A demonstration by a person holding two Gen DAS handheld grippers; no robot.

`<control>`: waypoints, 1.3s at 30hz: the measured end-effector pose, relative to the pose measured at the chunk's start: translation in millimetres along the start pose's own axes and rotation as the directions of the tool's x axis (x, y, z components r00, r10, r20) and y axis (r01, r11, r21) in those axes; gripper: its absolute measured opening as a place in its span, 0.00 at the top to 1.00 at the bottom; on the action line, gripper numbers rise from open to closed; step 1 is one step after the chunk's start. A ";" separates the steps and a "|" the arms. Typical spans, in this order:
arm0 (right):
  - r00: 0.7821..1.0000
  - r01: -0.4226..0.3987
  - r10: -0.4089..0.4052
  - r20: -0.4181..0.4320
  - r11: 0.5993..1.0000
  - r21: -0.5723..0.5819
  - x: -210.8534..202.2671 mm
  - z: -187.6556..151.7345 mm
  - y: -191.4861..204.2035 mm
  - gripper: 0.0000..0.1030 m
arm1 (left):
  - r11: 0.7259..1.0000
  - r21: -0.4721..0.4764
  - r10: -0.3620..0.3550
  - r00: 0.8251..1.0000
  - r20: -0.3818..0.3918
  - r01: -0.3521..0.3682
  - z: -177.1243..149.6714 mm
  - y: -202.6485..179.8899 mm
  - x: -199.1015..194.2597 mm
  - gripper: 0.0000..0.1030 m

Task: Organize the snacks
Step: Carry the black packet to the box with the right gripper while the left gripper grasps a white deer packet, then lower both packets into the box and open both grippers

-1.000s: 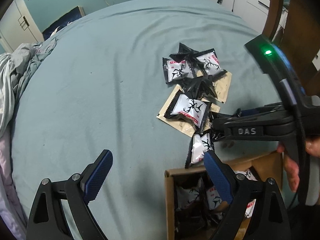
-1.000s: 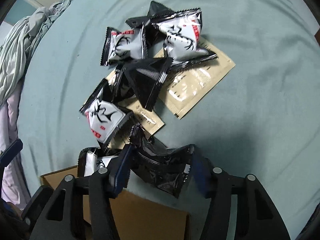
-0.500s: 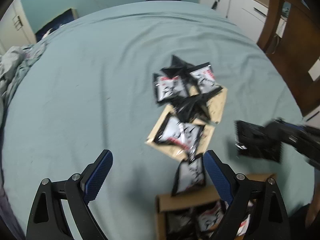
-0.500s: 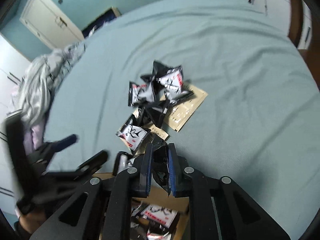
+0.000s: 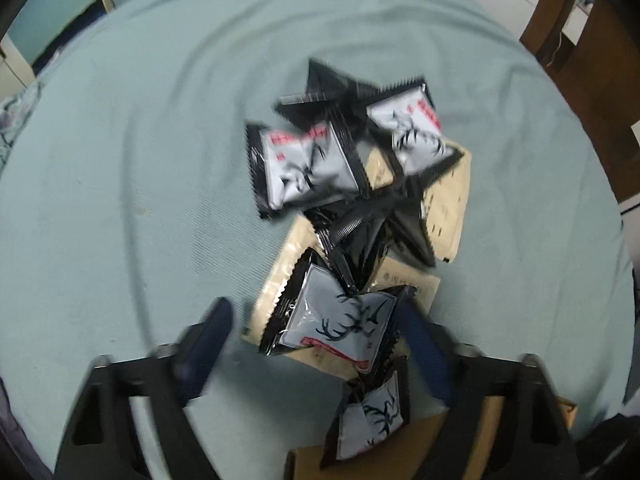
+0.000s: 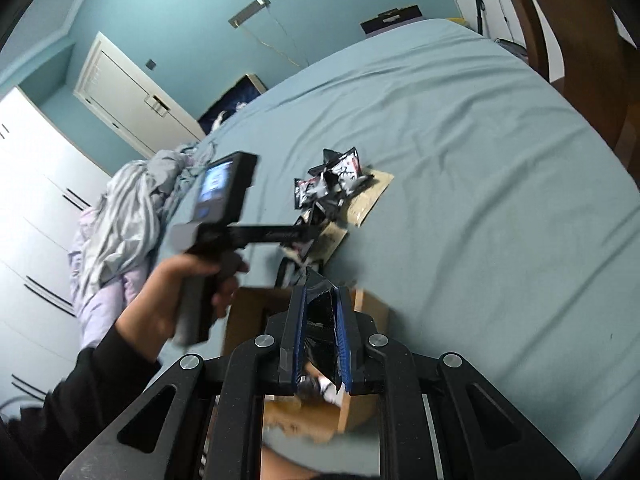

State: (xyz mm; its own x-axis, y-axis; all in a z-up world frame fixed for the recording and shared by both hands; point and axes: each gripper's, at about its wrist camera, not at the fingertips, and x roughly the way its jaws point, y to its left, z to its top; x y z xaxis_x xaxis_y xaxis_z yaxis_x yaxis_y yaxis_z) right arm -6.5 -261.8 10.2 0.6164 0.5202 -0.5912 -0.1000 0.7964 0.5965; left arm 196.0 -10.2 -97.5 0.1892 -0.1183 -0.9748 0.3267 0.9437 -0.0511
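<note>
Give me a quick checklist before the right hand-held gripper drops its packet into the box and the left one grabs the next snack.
1. Right hand-held gripper shut on the black foil snack packet: ok.
2. Packet above the open brown cardboard box: ok.
3. Room left in the box: cannot tell, inside mostly hidden.
4. Left hand-held gripper open: ok.
5. White-and-black antler-print snack packet between its fingers: ok, though the view is blurred.
6. That packet free of others: not ok, a black packet overlaps its top edge.

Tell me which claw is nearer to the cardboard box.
Right. The right claw hangs just above the cardboard box, shut on a black snack packet. The left claw is open over the snack pile, beyond the box's edge.
</note>
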 end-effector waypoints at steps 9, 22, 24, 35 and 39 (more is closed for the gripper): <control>0.998 0.059 -0.059 -0.010 0.998 0.017 9.9 -3.1 -1.5 0.88 | 1.000 -0.020 -0.009 0.996 0.085 0.011 -10.7 1.0 -28.4 0.75; 0.998 0.062 -0.059 0.039 0.994 -0.087 12.3 -12.3 26.4 0.88 | 0.998 0.048 -0.054 0.969 0.242 0.044 -83.8 -4.0 -129.5 0.75; 0.998 0.059 -0.055 0.037 0.993 -0.102 13.5 -13.9 27.7 0.88 | 0.994 0.095 -0.072 0.965 0.253 0.049 -97.9 -15.1 -136.7 0.75; 0.998 0.063 -0.059 0.025 0.982 -0.180 23.2 -18.6 39.1 0.88 | 0.958 0.279 -0.110 0.982 0.153 0.063 -147.9 -66.8 -115.1 0.36; 0.997 0.077 -0.075 0.020 0.977 -0.197 27.1 -17.3 43.2 0.88 | 0.970 0.241 -0.011 0.981 0.194 -0.037 -142.8 -63.1 -113.1 0.21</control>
State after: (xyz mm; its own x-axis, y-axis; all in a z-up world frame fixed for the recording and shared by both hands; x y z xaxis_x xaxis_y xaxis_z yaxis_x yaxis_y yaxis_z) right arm -7.7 -207.9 10.6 0.6374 0.4528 -0.6234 -0.2041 0.8794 0.4301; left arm 21.8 -12.2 -15.1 0.3613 -0.1862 -0.9137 0.5334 0.8450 0.0388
